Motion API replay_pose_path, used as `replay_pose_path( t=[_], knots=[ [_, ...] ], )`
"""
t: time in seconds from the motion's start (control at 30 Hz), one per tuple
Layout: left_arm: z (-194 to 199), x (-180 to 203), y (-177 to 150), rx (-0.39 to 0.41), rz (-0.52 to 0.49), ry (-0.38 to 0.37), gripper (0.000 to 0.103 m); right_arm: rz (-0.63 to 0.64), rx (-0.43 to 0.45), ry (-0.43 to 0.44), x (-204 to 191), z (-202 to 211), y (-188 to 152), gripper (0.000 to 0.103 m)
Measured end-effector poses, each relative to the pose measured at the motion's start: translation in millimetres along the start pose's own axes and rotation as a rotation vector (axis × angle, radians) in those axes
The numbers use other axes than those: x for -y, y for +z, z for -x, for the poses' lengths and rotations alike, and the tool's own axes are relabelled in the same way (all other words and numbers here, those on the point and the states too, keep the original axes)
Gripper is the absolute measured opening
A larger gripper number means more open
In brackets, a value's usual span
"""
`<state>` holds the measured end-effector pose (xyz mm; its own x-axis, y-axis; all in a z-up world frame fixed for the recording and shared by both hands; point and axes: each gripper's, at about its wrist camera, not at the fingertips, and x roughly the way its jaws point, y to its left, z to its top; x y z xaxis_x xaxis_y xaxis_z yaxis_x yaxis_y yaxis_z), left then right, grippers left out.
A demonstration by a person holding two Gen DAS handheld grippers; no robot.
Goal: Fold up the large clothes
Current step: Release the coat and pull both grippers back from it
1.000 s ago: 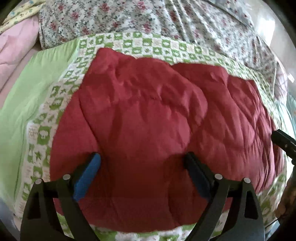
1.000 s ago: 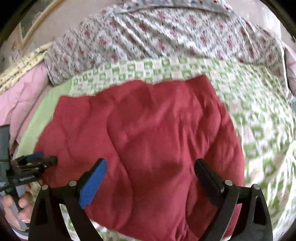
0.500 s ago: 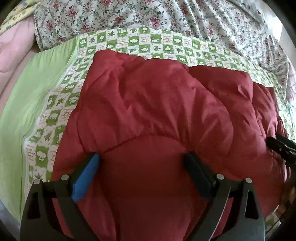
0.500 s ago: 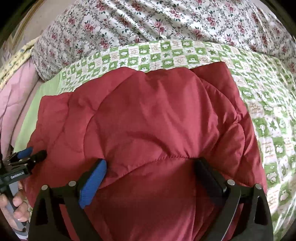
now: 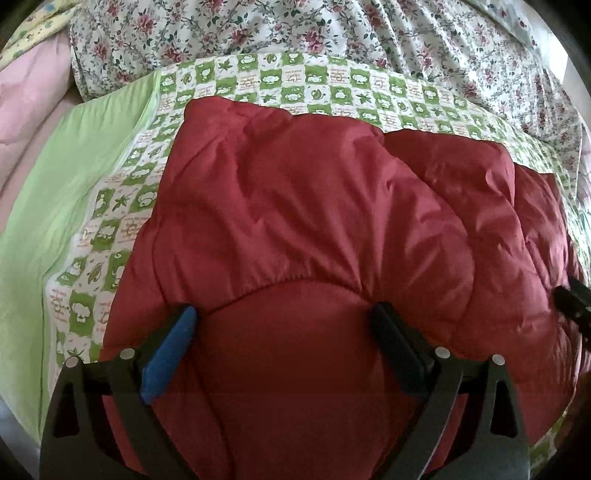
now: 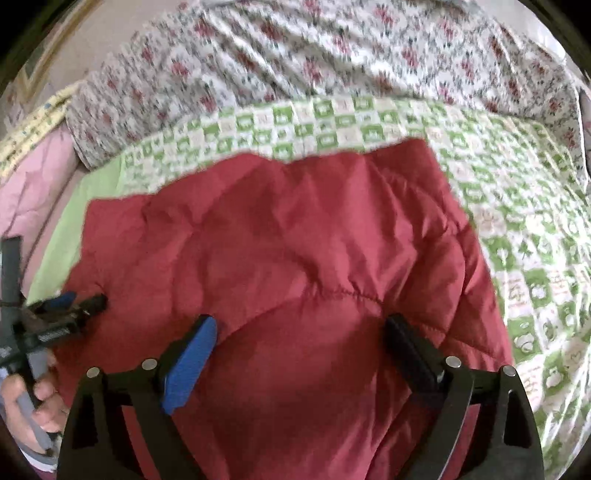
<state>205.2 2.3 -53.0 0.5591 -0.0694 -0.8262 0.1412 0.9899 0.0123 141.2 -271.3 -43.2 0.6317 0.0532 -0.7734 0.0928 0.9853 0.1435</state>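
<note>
A dark red padded jacket (image 5: 314, 203) lies spread on the green checked sheet (image 5: 110, 229). My left gripper (image 5: 284, 310) stands wide, its fingertips sunk into the jacket's near part, and a padded bulge fills the gap between them. In the right wrist view the same jacket (image 6: 295, 221) lies under my right gripper (image 6: 300, 319). Its jaws are wide and closing a little, with a stitched seam and puffed fabric between them. The left gripper (image 6: 85, 301) shows at the left edge there. The right gripper's tip (image 5: 565, 295) shows at the right edge of the left wrist view.
A floral quilt (image 5: 332, 29) is heaped along the far side of the bed. Pink bedding (image 5: 29, 92) lies at the far left beside a plain green strip. A hand (image 6: 22, 402) holds the left gripper's handle. The checked sheet (image 6: 517, 221) stretches to the right.
Both grippers have come down and forward onto the jacket. Its padding now bulges up between each pair of fingers. The right wrist view has blurred.
</note>
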Motion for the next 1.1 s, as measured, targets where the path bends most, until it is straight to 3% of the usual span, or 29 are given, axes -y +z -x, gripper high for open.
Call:
replay_pose_path(
  t=[0.2, 0.33, 0.6, 0.8, 1.1],
  knots=[
    [11, -2, -3, -0.007, 0.011, -0.018, 0.096, -0.02, -0.013, 0.015, 6, -10, 4, 0.096],
    [36, -5, -19, 0.015, 0.035, -0.107, 0.096, -0.019, -0.005, 0.017, 6, -10, 1, 0.096],
    [23, 3, -27, -0.001, 0.006, -0.067, 0.098, -0.018, 0.001, 0.025, 4, 5, 0, 0.094],
    [57, -4, -52, 0.037, 0.011, -0.12, 0.099, 0.019, 0.045, 0.087, -11, 59, -32, 0.095],
    [84, -7, -114, 0.026, -0.003, -0.091, 0.099, 0.044, 0.002, 0.114, -15, 95, -99, 0.095]
  ],
)
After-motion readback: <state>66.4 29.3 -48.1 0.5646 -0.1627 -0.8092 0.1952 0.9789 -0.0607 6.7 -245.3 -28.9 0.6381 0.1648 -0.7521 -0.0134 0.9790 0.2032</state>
